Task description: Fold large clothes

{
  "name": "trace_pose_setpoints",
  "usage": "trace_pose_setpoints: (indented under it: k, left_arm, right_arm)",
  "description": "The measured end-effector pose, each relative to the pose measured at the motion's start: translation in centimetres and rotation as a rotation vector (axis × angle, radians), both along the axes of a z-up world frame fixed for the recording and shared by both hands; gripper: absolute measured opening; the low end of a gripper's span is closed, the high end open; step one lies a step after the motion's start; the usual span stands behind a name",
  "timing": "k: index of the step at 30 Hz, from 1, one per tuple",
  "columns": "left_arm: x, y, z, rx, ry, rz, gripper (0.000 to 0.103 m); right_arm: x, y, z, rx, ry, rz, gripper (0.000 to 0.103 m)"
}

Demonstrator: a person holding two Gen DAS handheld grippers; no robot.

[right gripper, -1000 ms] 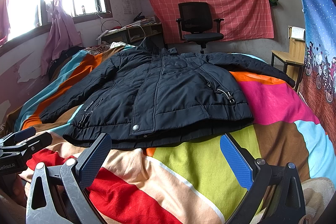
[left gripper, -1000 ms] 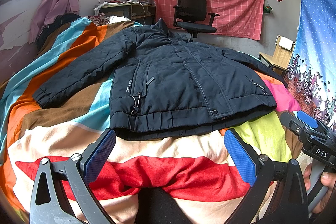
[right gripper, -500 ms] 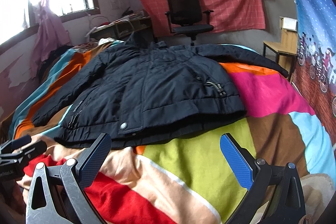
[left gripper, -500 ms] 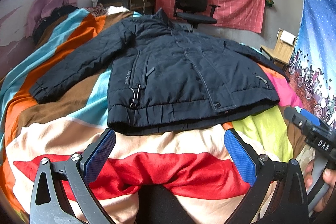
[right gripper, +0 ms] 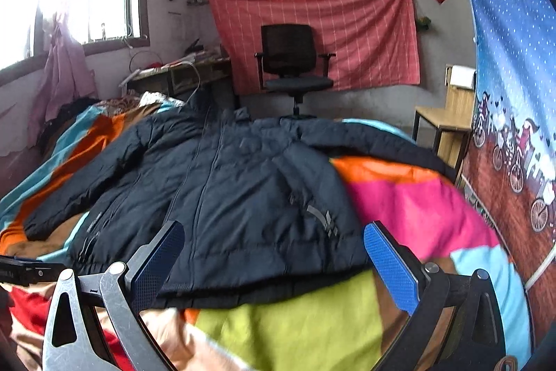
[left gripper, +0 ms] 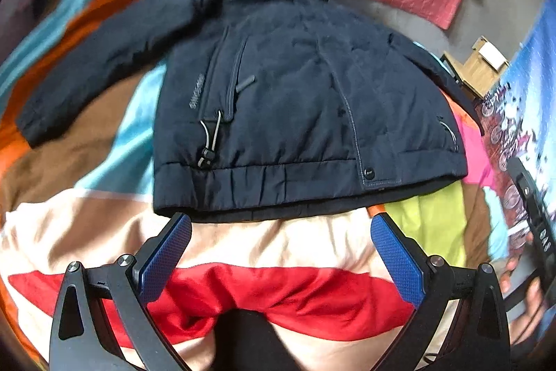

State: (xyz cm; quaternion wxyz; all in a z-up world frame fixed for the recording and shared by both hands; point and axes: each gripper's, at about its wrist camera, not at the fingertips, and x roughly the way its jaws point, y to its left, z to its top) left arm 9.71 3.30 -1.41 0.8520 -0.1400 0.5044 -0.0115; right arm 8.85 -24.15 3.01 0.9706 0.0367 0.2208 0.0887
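Right claw, jaws wide apart, at lower frame before a dark jacket spread on the striped bed.

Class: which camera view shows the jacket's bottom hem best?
The left wrist view: the whole hem of the jacket runs across it, unobstructed, snap included. In the right wrist view the hem is seen low and blurred, partly behind the right gripper's fingers.
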Motion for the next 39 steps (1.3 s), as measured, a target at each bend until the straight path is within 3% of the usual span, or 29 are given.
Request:
trace_pose_setpoints:
  k: [4,7,10,14,17,19,20,25,28,32,37,39]
  left_arm:
    - [3.2,1.5,0.9,-0.066,0.099,0.091,0.101]
    - [5.8,1.8,2.9,-0.04,0.108,0.123,0.101]
    - [8.3,1.0,5.2,0.058,0.084,0.093,0.101]
    - [11.6,-2.0,8.5,0.271,0.122,-0.039,0.101]
    - [14.0,-5.0,9.2,0.437,0.164,-0.15,0.101]
    - [15.8,-7.2,9.4,0.531,0.139,-0.204,0.101]
    - [16.6,-8.0,9.3,0.542,0.113,-0.218,0.101]
    - [21.5,-10.5,6.8,0.475,0.029,-0.268,0.101]
    - [25.3,-11.9,5.4,0.478,0.028,-0.328,0.101]
    - [30.0,-12.7,3.8,0.47,-0.059,-0.384,0.101]
    - [36.1,-12.6,1.6,0.337,-0.07,-0.326,0.101]
    - [39.0,-12.7,0.7,0.283,-0.089,-0.279,0.101]
  right_arm:
    - [2.6,-1.2,1.1,0.001,-0.034,-0.034,0.103]
    - [5.0,-2.5,1.4,0.024,-0.044,-0.083,0.103]
    - [8.3,-4.4,1.6,0.077,-0.038,-0.137,0.103]
    - [13.6,-6.3,1.4,0.086,-0.021,-0.245,0.103]
    - [17.4,-7.8,0.8,0.1,-0.009,-0.313,0.103]
    - [19.8,-9.3,0.3,0.12,0.009,-0.349,0.103]
    - [21.0,-10.2,-0.1,0.131,0.02,-0.367,0.103]
    - [25.0,-14.9,-3.2,0.224,0.093,-0.419,0.103]
    - [25.9,-17.6,-5.0,0.313,0.115,-0.423,0.103]
    - [27.4,-20.5,-7.4,0.434,0.175,-0.443,0.103]
    - [28.7,-22.2,-10.0,0.613,0.203,-0.386,0.102]
    - [28.6,-22.9,-10.8,0.649,0.161,-0.41,0.094]
